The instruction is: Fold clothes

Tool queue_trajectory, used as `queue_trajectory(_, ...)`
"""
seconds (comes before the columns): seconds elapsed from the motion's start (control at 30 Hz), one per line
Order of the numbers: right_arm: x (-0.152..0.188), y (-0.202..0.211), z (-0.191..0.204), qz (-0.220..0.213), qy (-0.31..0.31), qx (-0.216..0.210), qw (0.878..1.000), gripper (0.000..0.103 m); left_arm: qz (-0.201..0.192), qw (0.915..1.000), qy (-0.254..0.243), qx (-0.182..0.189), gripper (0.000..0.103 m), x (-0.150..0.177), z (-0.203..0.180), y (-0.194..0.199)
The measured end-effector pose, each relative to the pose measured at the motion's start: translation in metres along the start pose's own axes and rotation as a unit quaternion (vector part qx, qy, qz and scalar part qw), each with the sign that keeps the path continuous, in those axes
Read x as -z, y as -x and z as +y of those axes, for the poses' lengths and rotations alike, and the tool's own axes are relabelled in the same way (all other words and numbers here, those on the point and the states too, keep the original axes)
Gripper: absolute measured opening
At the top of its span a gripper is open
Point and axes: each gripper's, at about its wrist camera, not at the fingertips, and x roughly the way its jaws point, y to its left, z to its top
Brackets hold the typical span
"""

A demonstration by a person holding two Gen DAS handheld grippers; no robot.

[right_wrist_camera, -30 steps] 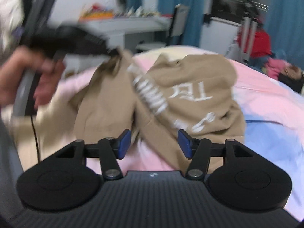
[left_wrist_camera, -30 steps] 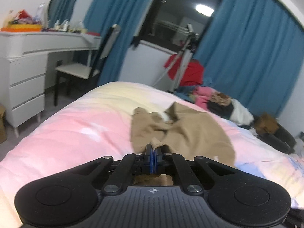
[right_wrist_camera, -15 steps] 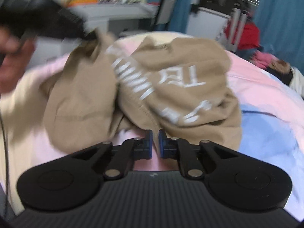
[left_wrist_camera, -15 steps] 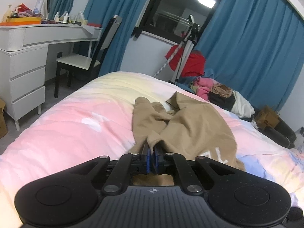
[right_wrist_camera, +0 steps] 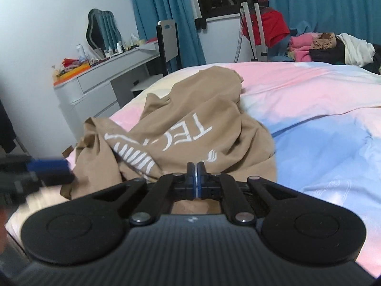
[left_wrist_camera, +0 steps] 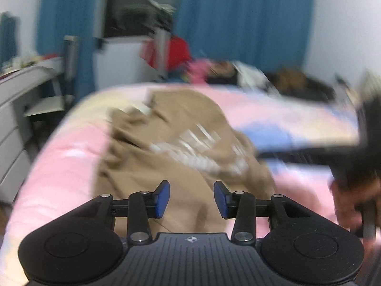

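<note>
1. The tan shirt (right_wrist_camera: 204, 128) lies crumpled on the bed (right_wrist_camera: 321, 109), nearer its left side in the right wrist view. The fabric is soft, matte knit, bunched into loose rounded folds.
2. White block lettering (right_wrist_camera: 190, 131) and a band of white stripes (right_wrist_camera: 133, 152) run across the shirt's upper surface.
3. The duvet is smooth and lightly puffed, dyed in pink, pale yellow and blue patches.
4. The right gripper (right_wrist_camera: 196, 181) is clenched: its blue-faced pads meet with only a thin seam between them. The near hem of the shirt sits at the tips, and tan cloth shows beneath the fingers; the pads appear to pinch that edge.
5. The left gripper (left_wrist_camera: 192, 199) is released. Its jaws have just been opening; the flat blue pads stand apart over the shirt (left_wrist_camera: 181, 147) with cloth beneath the gap, not pressed.
6. The left wrist view is heavily motion-blurred.
7. The left gripper (right_wrist_camera: 47, 169) appears as a dark blur with a blue pad just beside the shirt's left fold.
8. A grey dresser (right_wrist_camera: 95, 88) with flat drawer fronts stands beyond the bed.
</note>
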Motion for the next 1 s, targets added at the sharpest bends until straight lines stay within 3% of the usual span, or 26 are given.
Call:
queue_trajectory(0.07, 0.001, -0.003, 0.002, 0.006, 0.003, -0.011, 1.0, 0.006, 0.032, 0.998, -0.055, 0.004, 0.062, 0.011, -0.019, -0.015)
queue_trajectory(0.23, 0.004, -0.011, 0.007, 0.026, 0.024, -0.016, 0.999, 0.007, 0.081, 0.9866, -0.134, -0.048, 0.061, 0.031, -0.038, -0.049)
queue_trajectory(0.3, 0.007, -0.015, 0.01, 0.035, 0.036, -0.015, 0.999, 0.007, 0.087, 0.9863, -0.125, -0.062, 0.048, 0.033, -0.029, -0.055)
queue_trajectory(0.37, 0.01, -0.017, 0.013, 0.045, 0.047, -0.015, 0.998, 0.008, 0.09, 0.9896, -0.091, -0.066, 0.003, 0.031, -0.014, -0.049)
queue_trajectory(0.4, 0.011, -0.017, 0.014, 0.048, 0.053, -0.016, 0.997, 0.011, 0.094, 0.9909, -0.075, -0.062, 0.003, 0.029, -0.006, -0.043)
queue_trajectory(0.43, 0.012, -0.016, 0.015, 0.048, 0.059, -0.018, 0.997, 0.03, 0.097, 0.9919, -0.058, -0.058, 0.001, 0.027, 0.001, -0.037)
queue_trajectory(0.47, 0.013, -0.015, 0.017, 0.046, 0.065, -0.019, 0.997, 0.041, 0.09, 0.9931, -0.046, -0.058, 0.001, 0.024, 0.009, -0.029)
queue_trajectory(0.5, 0.014, -0.013, 0.019, 0.041, 0.07, -0.021, 0.996, 0.062, 0.079, 0.9943, -0.037, -0.061, 0.001, 0.02, 0.017, -0.019)
queue_trajectory(0.53, 0.015, -0.012, 0.021, 0.035, 0.076, -0.023, 0.996, 0.071, 0.064, 0.9954, -0.024, -0.067, 0.001, 0.016, 0.026, -0.008)
queue_trajectory(0.6, 0.018, -0.01, 0.028, 0.028, 0.093, -0.029, 0.995, 0.069, 0.031, 0.9958, 0.026, -0.082, 0.001, 0.009, 0.049, 0.014)
queue_trajectory(0.7, 0.026, -0.011, 0.043, 0.023, 0.137, -0.026, 0.99, 0.069, -0.01, 0.9893, 0.094, -0.111, 0.001, 0.0, 0.081, 0.041)
queue_trajectory(0.8, 0.037, -0.022, 0.058, 0.044, 0.185, -0.019, 0.981, 0.068, -0.039, 0.9802, 0.13, -0.144, 0.001, -0.004, 0.099, 0.054)
queue_trajectory(0.87, 0.042, -0.028, 0.065, 0.043, 0.211, 0.007, 0.977, 0.065, -0.046, 0.9767, 0.136, -0.16, 0.001, -0.006, 0.101, 0.058)
queue_trajectory(0.97, 0.039, -0.033, 0.061, 0.036, 0.192, 0.038, 0.98, 0.033, -0.048, 0.9732, 0.128, -0.185, 0.001, -0.008, 0.1, 0.053)
queue_trajectory(1.0, 0.035, -0.034, 0.055, 0.031, 0.169, 0.044, 0.984, 0.017, -0.044, 0.9733, 0.119, -0.191, 0.001, -0.008, 0.097, 0.049)
